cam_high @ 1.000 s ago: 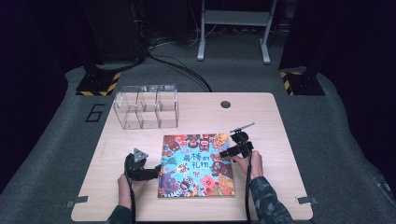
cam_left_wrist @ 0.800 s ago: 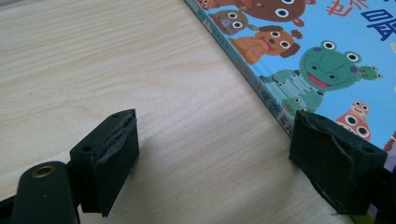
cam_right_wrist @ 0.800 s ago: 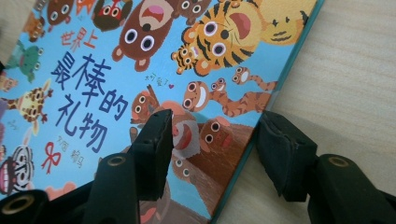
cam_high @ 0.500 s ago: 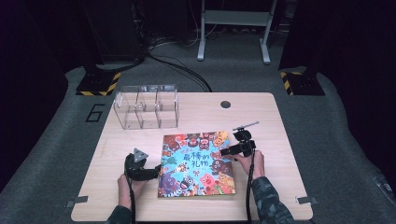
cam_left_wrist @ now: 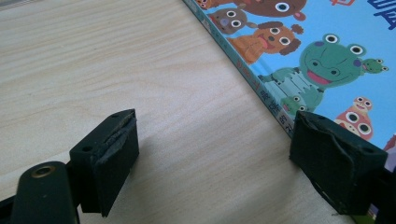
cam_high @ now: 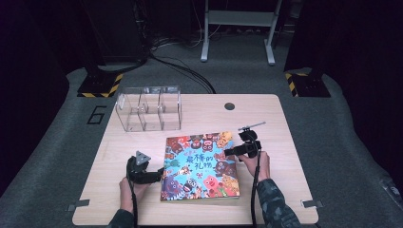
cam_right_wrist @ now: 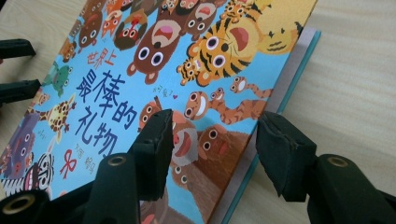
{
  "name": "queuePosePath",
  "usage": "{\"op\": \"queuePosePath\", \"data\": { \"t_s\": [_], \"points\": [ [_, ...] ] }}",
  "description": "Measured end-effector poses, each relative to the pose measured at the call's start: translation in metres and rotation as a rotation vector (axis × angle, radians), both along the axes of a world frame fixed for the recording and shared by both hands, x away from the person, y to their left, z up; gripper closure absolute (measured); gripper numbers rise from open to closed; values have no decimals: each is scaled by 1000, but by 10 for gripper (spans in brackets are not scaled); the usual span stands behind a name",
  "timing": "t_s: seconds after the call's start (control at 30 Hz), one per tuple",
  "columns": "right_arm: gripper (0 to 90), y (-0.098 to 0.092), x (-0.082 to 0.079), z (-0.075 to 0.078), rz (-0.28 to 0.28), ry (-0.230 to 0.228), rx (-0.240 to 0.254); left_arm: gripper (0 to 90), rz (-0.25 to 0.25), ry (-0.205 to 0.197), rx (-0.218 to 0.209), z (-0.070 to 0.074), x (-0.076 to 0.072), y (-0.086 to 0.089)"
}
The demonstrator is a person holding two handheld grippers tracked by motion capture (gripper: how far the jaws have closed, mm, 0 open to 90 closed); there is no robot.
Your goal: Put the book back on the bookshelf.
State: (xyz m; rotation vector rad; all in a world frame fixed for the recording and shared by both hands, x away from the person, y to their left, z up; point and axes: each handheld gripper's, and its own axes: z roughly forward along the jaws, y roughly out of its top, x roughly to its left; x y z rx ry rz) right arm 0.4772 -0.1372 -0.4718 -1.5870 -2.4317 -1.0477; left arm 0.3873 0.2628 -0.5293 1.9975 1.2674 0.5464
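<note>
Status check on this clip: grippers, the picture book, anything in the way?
Left gripper open at the picture book spine edge. Right gripper open, jaws straddling the opposite edge. Book flat, closed. Clear plastic organizer stands apart; nothing in the way.

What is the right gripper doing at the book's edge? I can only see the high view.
Observer: The right gripper is open across the edge of the book, with one jaw over the cover and one over the table.
Operator: Is the left gripper grabbing the book?
Observer: No. The left gripper is wide open, with one jaw at the book's spine near a green frog and the other over bare wood.
</note>
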Motion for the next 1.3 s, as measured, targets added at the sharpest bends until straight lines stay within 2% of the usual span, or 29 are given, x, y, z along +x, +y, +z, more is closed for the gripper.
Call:
{"op": "queuePosePath", "data": {
  "t_s": [0.2,0.3,0.57,0.67,0.7,0.8,0.83,0.87,1.07,1.13,1.3],
  "points": [
    [461,2,2,5,-5,-11,5,144,2,-10,-21,-1,1,1],
    [461,4,4,5,10,-17,-11,142,1,-11,-20,-1,1,1],
    [470,9,9,3,16,-31,22,142,2,-12,-22,-1,1,1],
    [475,9,9,3,14,-35,32,137,-13,-3,-31,0,1,3],
    [479,9,9,3,12,-35,36,135,-3,-6,-48,-1,1,3],
    [481,9,9,3,9,-41,37,122,-5,0,-52,0,1,5],
    [480,10,9,3,2,-45,32,95,-12,22,-48,1,0,6],
    [480,10,9,4,9,-37,27,81,-6,17,-66,0,0,6],
    [481,11,9,4,-2,-44,24,54,0,7,-99,1,-3,5],
    [482,11,8,4,-1,-46,24,54,-18,11,-88,1,-2,4],
    [487,11,8,8,7,-54,21,54,-17,14,-90,-1,0,0]
  ]
}}
